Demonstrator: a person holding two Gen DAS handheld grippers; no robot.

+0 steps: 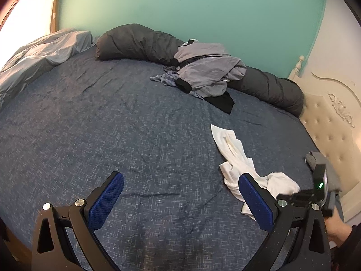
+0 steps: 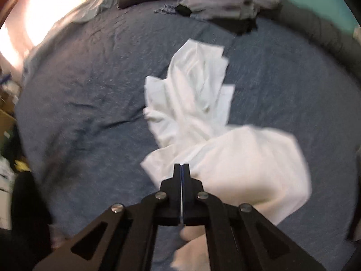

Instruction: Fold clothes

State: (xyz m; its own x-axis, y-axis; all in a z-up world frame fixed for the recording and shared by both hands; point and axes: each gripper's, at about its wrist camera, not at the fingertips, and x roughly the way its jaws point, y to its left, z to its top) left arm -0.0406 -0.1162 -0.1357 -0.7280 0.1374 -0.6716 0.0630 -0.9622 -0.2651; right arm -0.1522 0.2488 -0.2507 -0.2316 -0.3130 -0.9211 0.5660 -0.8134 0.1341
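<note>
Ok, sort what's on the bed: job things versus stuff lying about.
Job:
white garment
right gripper, shut on the garment
left gripper, open over the sheet
clothes pile

Lying about:
dark duvet roll
pale sheet
headboard

Your left gripper (image 1: pixel 180 201) has matt black plastic arms with shiny metal rivets, and its pads (image 1: pixel 106 199) are blue rubbery faces with a fine knurled grain. Under it the bed cover (image 1: pixel 112 124) is woven blue cloth, flecked pale and lightly creased. The white garment (image 2: pixel 203 122) near the bed's right edge is thin, soft, matt cotton-like cloth. Along the far edge lies a dull grey quilted roll (image 1: pixel 140 43), and the headboard (image 1: pixel 327 124) is buttoned cream padding with a slight sheen
</note>
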